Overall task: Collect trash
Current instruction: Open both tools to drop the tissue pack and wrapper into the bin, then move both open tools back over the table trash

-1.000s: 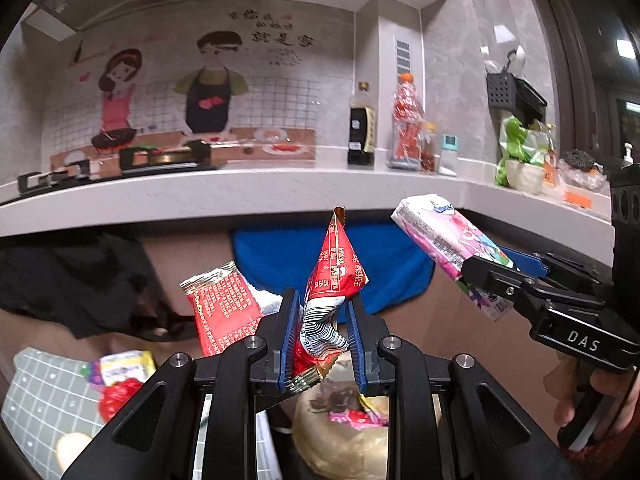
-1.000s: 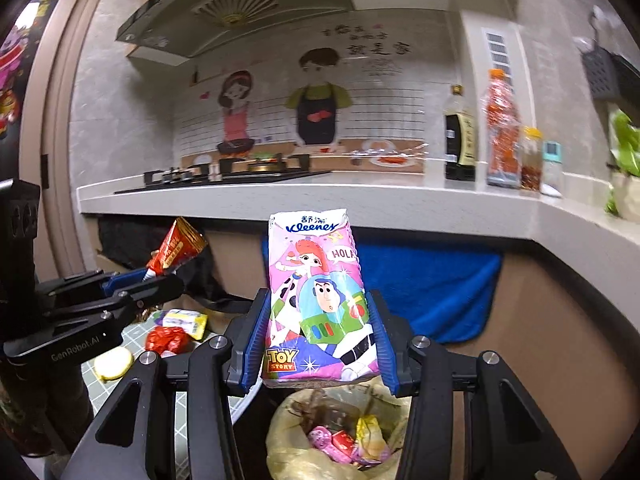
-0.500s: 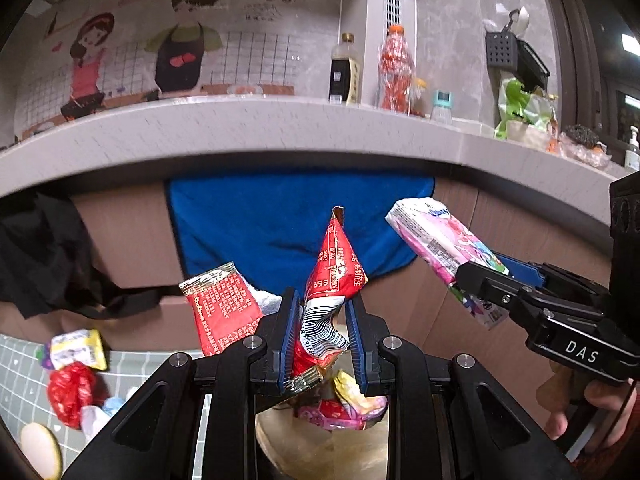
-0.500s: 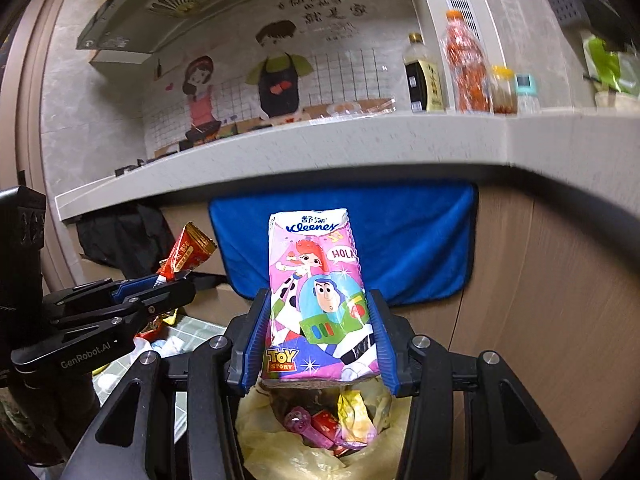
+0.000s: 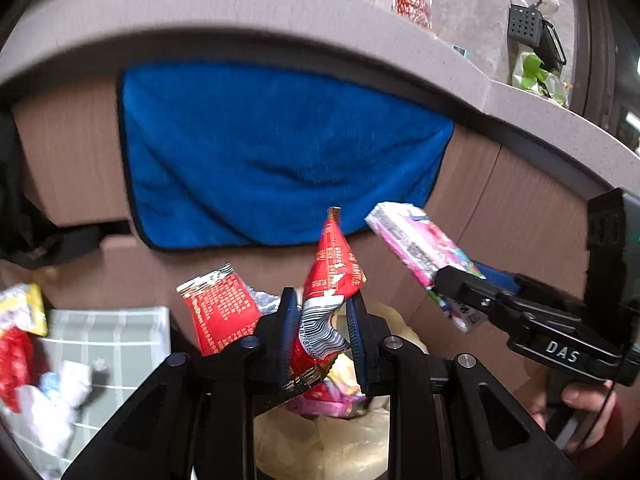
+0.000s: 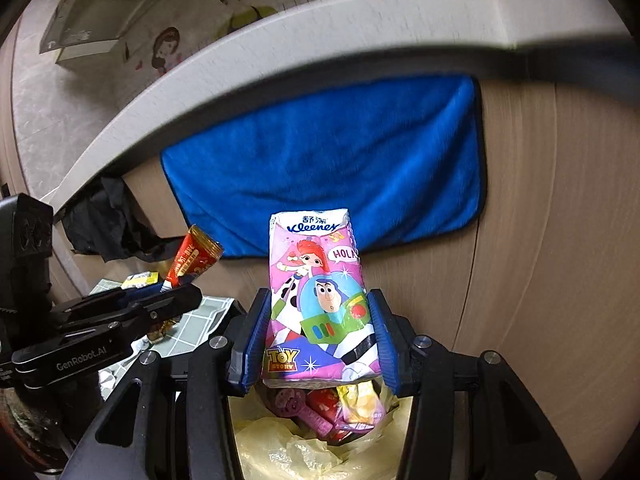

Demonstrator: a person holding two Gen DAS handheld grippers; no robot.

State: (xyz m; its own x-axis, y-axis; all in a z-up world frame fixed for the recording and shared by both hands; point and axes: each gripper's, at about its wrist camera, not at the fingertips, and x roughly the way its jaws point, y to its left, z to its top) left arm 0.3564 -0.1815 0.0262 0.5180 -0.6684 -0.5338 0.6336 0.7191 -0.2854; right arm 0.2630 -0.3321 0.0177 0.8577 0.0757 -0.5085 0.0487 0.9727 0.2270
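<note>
My left gripper (image 5: pixel 323 332) is shut on a red snack wrapper (image 5: pixel 330 276) with a barcode, held upright above a bin lined with a yellow bag (image 5: pixel 352 440). My right gripper (image 6: pixel 318 332) is shut on a pink Kleenex Toy Story tissue pack (image 6: pixel 318 292), held upright over the same bin bag (image 6: pixel 304 452). Wrappers (image 6: pixel 332 410) lie inside the bag. The right gripper also shows in the left wrist view (image 5: pixel 464 286), to the right, with the tissue pack (image 5: pixel 416 244). The left gripper shows in the right wrist view (image 6: pixel 172 300) at the left with the red wrapper (image 6: pixel 192 258).
A second red wrapper (image 5: pixel 220 308) sticks up left of my left gripper. A checked mat (image 5: pixel 108 344) at the left carries more trash, red (image 5: pixel 14 356), yellow (image 5: pixel 22 306) and white (image 5: pixel 60 396). A blue towel (image 5: pixel 276 152) hangs on the wooden cabinet front under the grey counter (image 5: pixel 240 12).
Both grippers have tilted downward and lowered toward the bin, so the counter rose in view and the bag sits closer below. Both grips are unchanged.
</note>
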